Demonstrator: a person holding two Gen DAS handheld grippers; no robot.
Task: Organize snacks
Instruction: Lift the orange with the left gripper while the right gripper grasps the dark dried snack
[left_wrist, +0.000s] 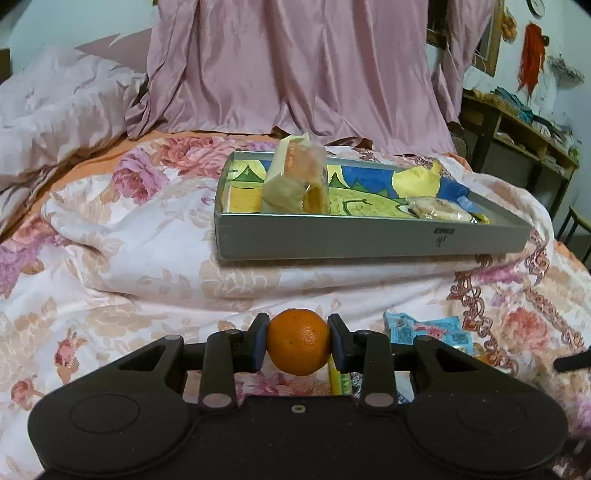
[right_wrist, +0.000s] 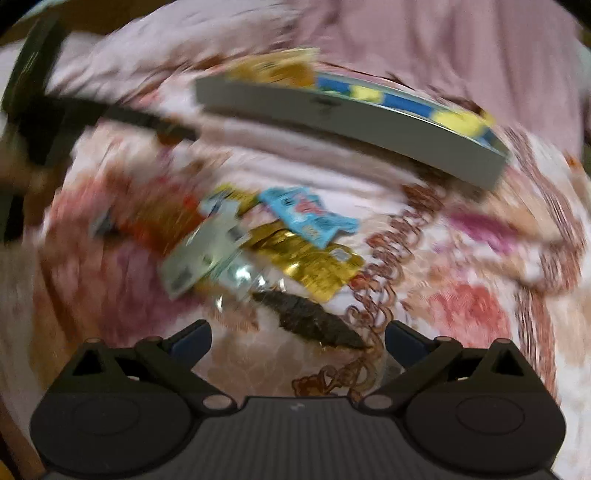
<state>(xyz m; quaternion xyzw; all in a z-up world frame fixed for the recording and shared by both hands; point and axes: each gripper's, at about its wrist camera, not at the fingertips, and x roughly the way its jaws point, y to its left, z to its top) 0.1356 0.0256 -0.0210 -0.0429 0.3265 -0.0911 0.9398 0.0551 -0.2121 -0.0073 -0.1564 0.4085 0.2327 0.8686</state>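
My left gripper (left_wrist: 298, 341) is shut on a small orange (left_wrist: 298, 347), held above the floral bedspread, short of the grey tray (left_wrist: 369, 240). The tray holds a yellow wrapped cake (left_wrist: 295, 181) standing on end, a yellow packet (left_wrist: 417, 181) and a clear-wrapped biscuit (left_wrist: 436, 210). The right wrist view is motion-blurred. In it my right gripper (right_wrist: 297, 338) stands open over a pile of loose snacks: a blue packet (right_wrist: 310, 216), a gold packet (right_wrist: 314, 262), a silver packet (right_wrist: 207, 254) and a dark wrapped piece (right_wrist: 314, 325). The tray (right_wrist: 351, 122) lies beyond them.
A floral quilt (left_wrist: 110, 258) covers the bed, bunched up at the left. Pink cloth (left_wrist: 295, 66) hangs behind the tray. A wooden shelf (left_wrist: 517, 129) stands at the right. A blue packet (left_wrist: 424, 330) lies just right of the left gripper. The other gripper's dark arm (right_wrist: 110, 110) crosses the right view's upper left.
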